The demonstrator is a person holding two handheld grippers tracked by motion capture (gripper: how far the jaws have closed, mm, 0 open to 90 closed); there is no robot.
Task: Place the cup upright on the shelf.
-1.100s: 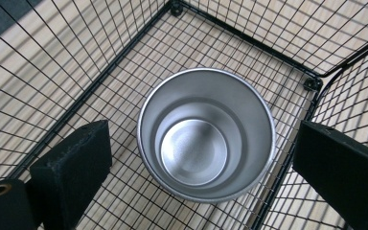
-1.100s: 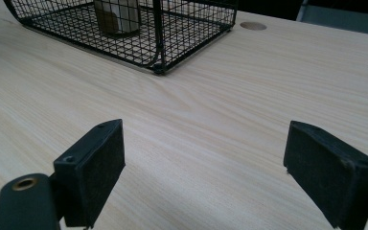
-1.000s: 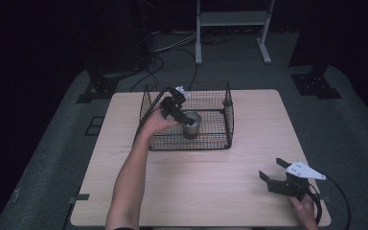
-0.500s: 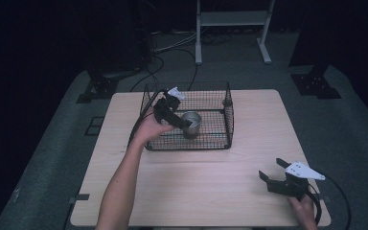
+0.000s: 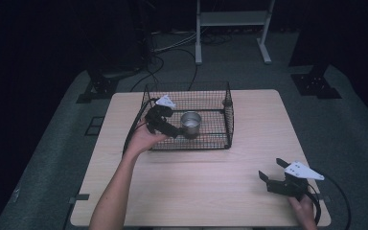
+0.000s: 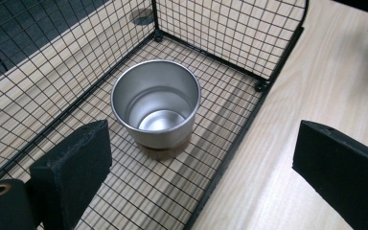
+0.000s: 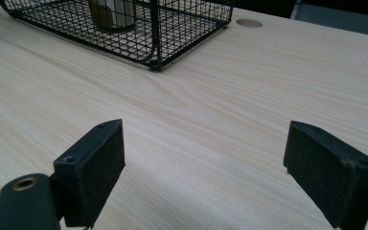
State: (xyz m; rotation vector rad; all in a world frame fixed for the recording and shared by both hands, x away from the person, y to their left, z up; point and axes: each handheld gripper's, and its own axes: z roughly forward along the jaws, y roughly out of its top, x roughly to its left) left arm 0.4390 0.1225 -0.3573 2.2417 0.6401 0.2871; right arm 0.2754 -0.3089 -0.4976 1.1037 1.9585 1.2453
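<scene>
An empty steel cup (image 5: 190, 121) stands upright on a brown base inside the black wire basket (image 5: 229, 112) at the middle back of the table. My left gripper (image 5: 180, 132) hovers at the basket's near left side, open, just short of the cup. In the left gripper view the cup (image 6: 156, 102) sits ahead of the left gripper (image 6: 206, 163); one jaw hangs over the basket floor (image 6: 139, 191), the other over the table outside the wire wall. My right gripper (image 5: 270, 168) rests open at the table's near right; nothing lies between the pads of the right gripper (image 7: 206, 158).
The light wooden table (image 5: 196, 187) has bare room between the basket and the front edge. In the right gripper view the basket (image 7: 182, 24) is far ahead, with a round hole (image 7: 248, 22) in the tabletop beyond it. Cables and stand legs lie on the floor behind.
My left hand has drawn the open gripper back from the cup, leftward and toward the near side of the basket. The cup has stayed put. The right gripper has not moved.
</scene>
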